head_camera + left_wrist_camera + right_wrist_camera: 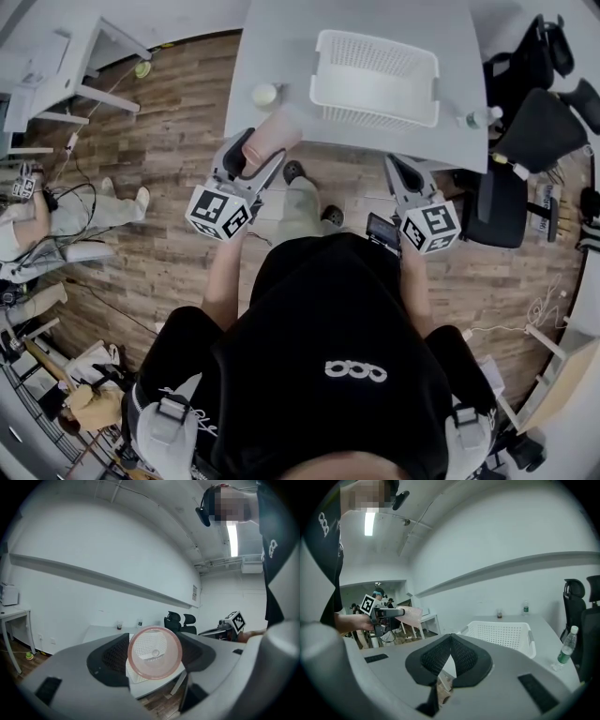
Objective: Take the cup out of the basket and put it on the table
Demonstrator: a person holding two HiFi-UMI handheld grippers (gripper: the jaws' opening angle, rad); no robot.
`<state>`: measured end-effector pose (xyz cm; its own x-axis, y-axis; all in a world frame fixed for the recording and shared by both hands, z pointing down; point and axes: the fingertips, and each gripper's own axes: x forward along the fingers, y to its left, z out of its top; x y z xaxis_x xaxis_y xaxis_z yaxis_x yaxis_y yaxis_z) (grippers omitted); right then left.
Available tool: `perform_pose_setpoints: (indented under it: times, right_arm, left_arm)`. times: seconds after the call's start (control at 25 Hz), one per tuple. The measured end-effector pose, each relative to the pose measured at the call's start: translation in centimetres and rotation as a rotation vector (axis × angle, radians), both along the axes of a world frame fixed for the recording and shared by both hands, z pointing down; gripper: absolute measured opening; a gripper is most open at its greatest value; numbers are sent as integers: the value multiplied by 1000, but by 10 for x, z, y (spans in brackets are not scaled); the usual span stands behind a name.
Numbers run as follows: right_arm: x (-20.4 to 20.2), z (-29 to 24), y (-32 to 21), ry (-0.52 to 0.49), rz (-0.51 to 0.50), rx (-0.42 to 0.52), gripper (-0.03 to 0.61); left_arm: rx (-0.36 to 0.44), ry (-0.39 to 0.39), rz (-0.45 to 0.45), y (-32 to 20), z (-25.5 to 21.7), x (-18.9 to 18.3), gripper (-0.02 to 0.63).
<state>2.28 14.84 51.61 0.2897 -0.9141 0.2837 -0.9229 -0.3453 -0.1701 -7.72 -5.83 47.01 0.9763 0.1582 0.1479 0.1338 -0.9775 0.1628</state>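
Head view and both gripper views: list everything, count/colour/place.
table: 1, light grey, ahead of the person
basket: 1, white, perforated, on table
cup: 1, translucent pink, held by table's front edge
bottle: 1, clear, table's right edge
small round object: 1, pale, on table left of basket
office chairs: 2, black, right of table
left hand-held gripper: shut on cup
right hand-held gripper: shut, empty
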Motion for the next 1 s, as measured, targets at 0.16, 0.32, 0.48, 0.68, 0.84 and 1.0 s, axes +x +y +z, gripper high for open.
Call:
perform_pose_setpoints:
  times: [0.16,0.32,0.48,0.68,0.84,1.0]
  right_arm:
    - [-9,3,3,1,-1,-5,25]
    - [-18,5,5,-2,-6,-11,25]
    - [-23,7,8,-1,-7,-12,25]
    - [-28,8,11,-1,-2,-17,25]
    - [-29,8,13,-2,2,-21,25]
    - [-29,10,13,-8,3,-20,25]
  left_arm:
    - [0,4,6,6,-1,-8,313]
    - [-2,6,9,10,-1,-15,313]
    - [-1,8,7,12,1,-20,313]
    - [-6,11,7,12,1,-24,313]
    - [-1,13,14,13,-1,-24,313]
    - [2,9,16,15,0,-23,313]
